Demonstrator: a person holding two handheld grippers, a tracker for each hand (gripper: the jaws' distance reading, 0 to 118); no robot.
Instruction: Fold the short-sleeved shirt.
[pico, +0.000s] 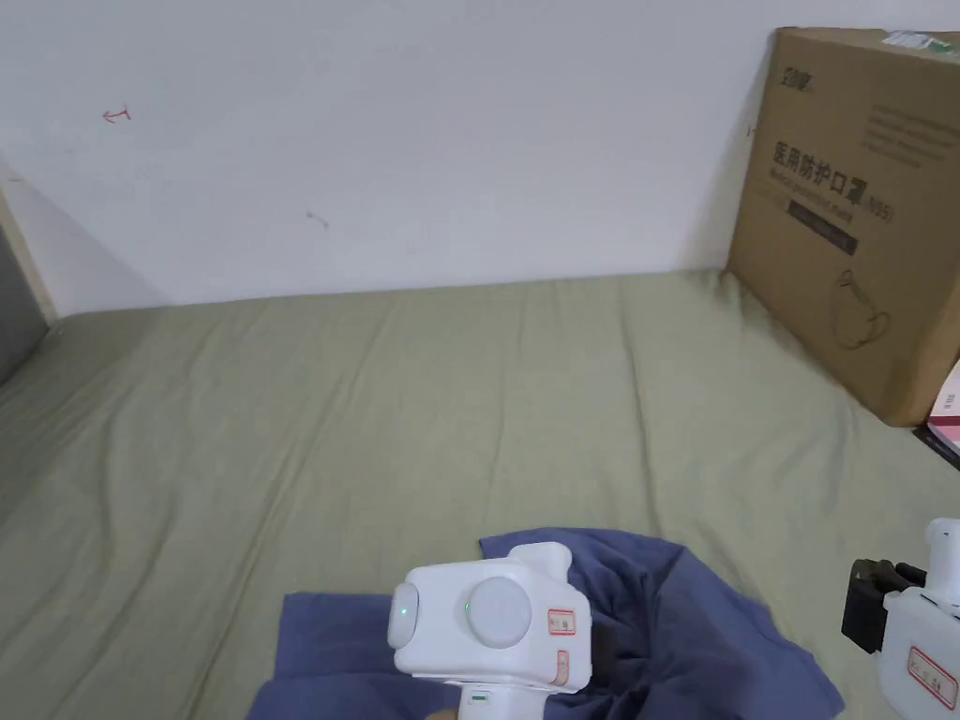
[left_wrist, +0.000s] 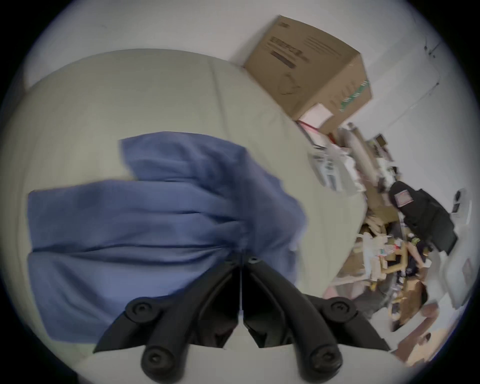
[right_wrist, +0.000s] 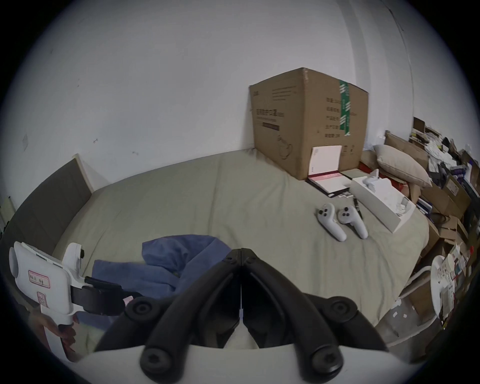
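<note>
Blue shirt (left_wrist: 145, 233) is pinched by the left tool (left_wrist: 241, 259) on the bed (pico: 375, 422); right tool (right_wrist: 241, 253) is closed, empty.

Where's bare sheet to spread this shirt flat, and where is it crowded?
The widest bare stretch of green sheet runs from the blue shirt to the wall, bordered on the right by the cardboard box. Crowded at the right: two white controllers, a white tray and booklets below the box.
</note>
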